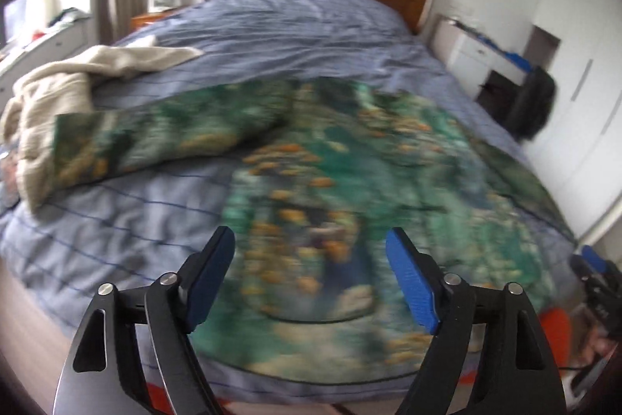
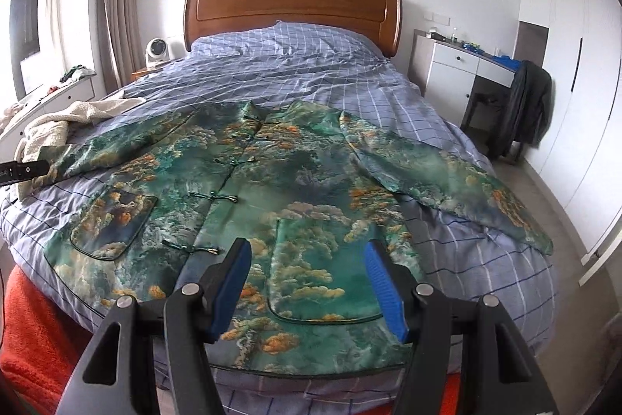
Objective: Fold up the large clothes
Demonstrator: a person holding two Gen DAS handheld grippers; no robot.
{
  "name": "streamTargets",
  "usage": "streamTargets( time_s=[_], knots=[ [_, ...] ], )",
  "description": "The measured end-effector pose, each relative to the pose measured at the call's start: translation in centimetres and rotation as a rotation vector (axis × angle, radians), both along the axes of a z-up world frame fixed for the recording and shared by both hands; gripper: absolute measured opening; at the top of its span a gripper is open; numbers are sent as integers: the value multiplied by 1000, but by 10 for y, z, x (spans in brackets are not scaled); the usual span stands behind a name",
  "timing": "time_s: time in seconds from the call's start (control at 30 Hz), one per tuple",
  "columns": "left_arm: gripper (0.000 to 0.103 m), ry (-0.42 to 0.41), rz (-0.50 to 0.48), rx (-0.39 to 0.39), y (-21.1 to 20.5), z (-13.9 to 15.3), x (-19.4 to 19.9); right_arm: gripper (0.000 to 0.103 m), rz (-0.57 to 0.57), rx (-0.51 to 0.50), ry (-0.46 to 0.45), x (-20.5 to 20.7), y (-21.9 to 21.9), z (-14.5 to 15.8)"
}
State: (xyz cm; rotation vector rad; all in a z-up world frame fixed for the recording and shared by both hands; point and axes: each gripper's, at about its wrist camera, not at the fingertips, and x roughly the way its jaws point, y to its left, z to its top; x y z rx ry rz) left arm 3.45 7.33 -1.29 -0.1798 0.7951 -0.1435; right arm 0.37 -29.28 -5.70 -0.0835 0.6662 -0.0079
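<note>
A green satin jacket point(image 2: 272, 189) with an orange cloud print lies front up on the blue checked bed point(image 2: 311, 80). It has knot buttons and two pockets. Its left sleeve point(image 2: 116, 150) and right sleeve point(image 2: 447, 181) are spread out to the sides. My right gripper point(image 2: 308, 246) hovers open over the hem by the right pocket, with nothing between its pads. The left wrist view is blurred. There my left gripper point(image 1: 309, 240) stands wide open above the jacket point(image 1: 330, 162), holding nothing. A black bar point(image 2: 23, 172) pokes in beside the left cuff.
A cream towel point(image 2: 58, 123) lies crumpled at the bed's left edge, touching the left sleeve. An orange-red blanket point(image 2: 35, 329) hangs at the foot. On the right stand a white desk point(image 2: 455, 65) and a chair draped with dark clothing point(image 2: 528, 104).
</note>
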Motion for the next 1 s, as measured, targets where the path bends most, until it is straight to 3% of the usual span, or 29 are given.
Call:
streamTargets(
  time_s=[0.1, 0.37, 0.53, 0.87, 1.0],
  knots=[
    [85, 1, -47, -6, -26, 4, -3, 62, -9, -7, -7, 1, -6, 5],
    [89, -22, -112, 114, -72, 11, -15, 62, 0, -16, -48, 0, -5, 12],
    [95, -54, -114, 148, -80, 6, -21, 62, 49, 25, 13, 4, 7, 0],
    [95, -72, -142, 228, -95, -2, -33, 62, 116, 15, 22, -2, 34, -2],
    [96, -77, -141, 226, -97, 0, -34, 62, 134, 23, 24, -3, 39, -3]
  ],
)
